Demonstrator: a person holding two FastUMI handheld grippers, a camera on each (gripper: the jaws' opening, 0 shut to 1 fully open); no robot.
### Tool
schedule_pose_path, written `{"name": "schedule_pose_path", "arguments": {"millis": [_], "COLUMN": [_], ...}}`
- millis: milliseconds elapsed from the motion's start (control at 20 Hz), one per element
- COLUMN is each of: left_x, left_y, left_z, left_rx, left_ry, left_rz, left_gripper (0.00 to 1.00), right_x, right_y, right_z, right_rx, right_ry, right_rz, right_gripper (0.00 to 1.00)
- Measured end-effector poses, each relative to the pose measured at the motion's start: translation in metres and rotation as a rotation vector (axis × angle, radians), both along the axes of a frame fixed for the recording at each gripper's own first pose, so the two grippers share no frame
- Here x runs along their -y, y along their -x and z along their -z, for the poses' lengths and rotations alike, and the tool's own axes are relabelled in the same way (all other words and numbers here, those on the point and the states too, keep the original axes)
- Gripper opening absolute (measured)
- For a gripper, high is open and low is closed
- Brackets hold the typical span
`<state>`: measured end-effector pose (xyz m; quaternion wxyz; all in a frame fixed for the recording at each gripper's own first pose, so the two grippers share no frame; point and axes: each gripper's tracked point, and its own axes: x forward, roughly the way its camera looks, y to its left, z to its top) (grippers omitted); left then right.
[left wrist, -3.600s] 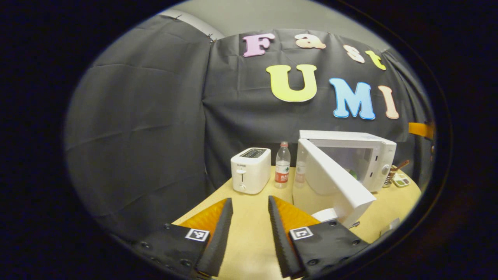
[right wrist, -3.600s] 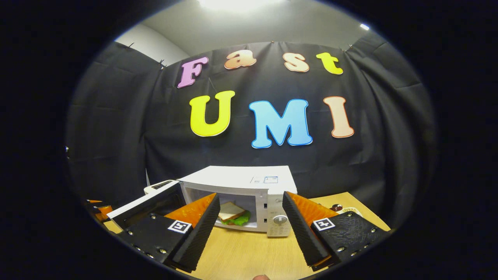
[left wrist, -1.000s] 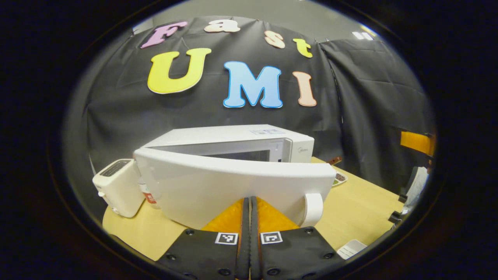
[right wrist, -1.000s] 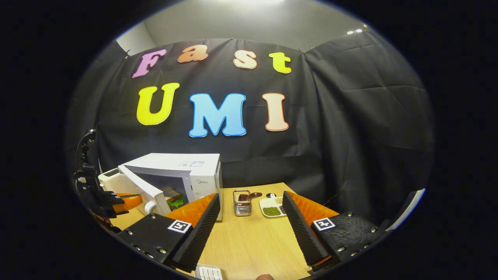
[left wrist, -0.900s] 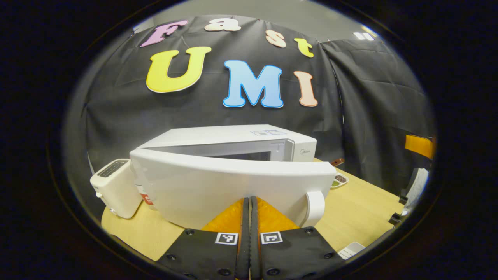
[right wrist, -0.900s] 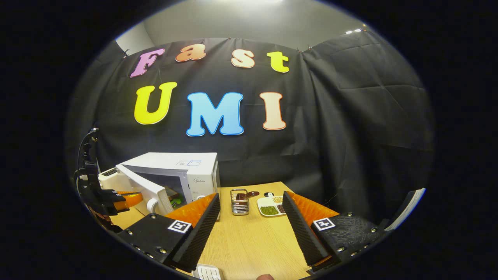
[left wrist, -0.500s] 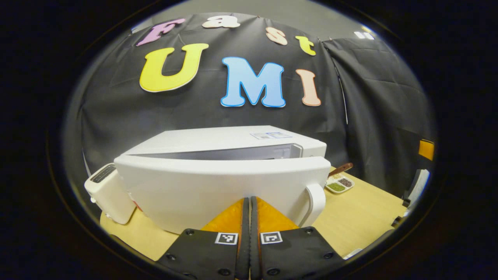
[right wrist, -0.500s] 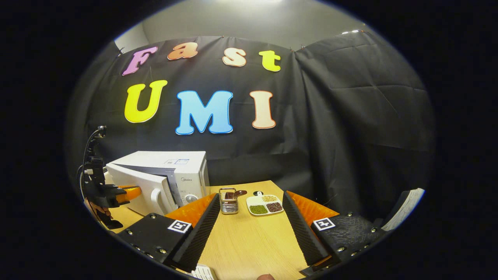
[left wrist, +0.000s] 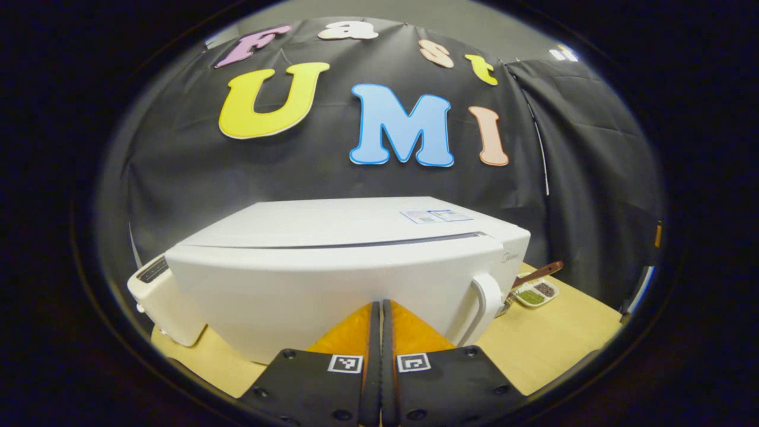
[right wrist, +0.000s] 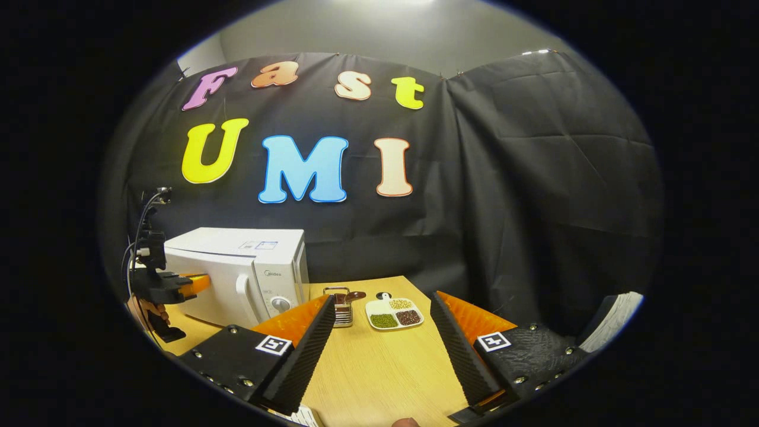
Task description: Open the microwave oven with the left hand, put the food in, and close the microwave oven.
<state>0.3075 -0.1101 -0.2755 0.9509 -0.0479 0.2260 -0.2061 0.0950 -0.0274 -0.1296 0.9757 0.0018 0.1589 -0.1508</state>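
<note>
The white microwave (left wrist: 356, 255) stands right in front of me, its door (left wrist: 320, 284) flat against the body with only a thin seam along the top. My left gripper (left wrist: 377, 307) is shut, empty, with its tips pressed on the door's lower middle, left of the door handle (left wrist: 483, 302). From the right gripper view the microwave (right wrist: 237, 270) sits at the far left with the left gripper (right wrist: 181, 286) against its door. My right gripper (right wrist: 382, 298) hangs open and empty over the table, well to the microwave's right. The food is hidden inside.
A white toaster (left wrist: 155, 293) stands left of the microwave. To the microwave's right are a wire utensil rack (right wrist: 341, 307) and a white dish of beans (right wrist: 393, 314). The wooden table (right wrist: 385, 367) stretches below my right gripper; black cloth walls close the back and right.
The left gripper, which shut from open, has pushed the door from wide open to closed against the body. The right gripper stayed open and swung rightward, away from the microwave.
</note>
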Motion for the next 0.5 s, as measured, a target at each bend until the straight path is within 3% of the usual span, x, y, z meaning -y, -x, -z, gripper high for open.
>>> {"name": "schedule_pose_path", "arguments": {"millis": [300,500], "left_x": [-0.002,0.005], "left_y": [-0.007,-0.009], "left_z": [0.0,0.005], "left_rx": [0.073,0.048], "left_ry": [-0.081,-0.12], "left_rz": [-0.021,-0.036], "left_gripper": [0.07,0.07], "right_x": [-0.012,-0.025], "right_y": [-0.006,0.001], "right_z": [-0.004,-0.011], "right_rx": [-0.004,0.009], "right_ry": [0.012,0.013], "right_rz": [-0.032,-0.068], "right_gripper": [0.98,0.96]}}
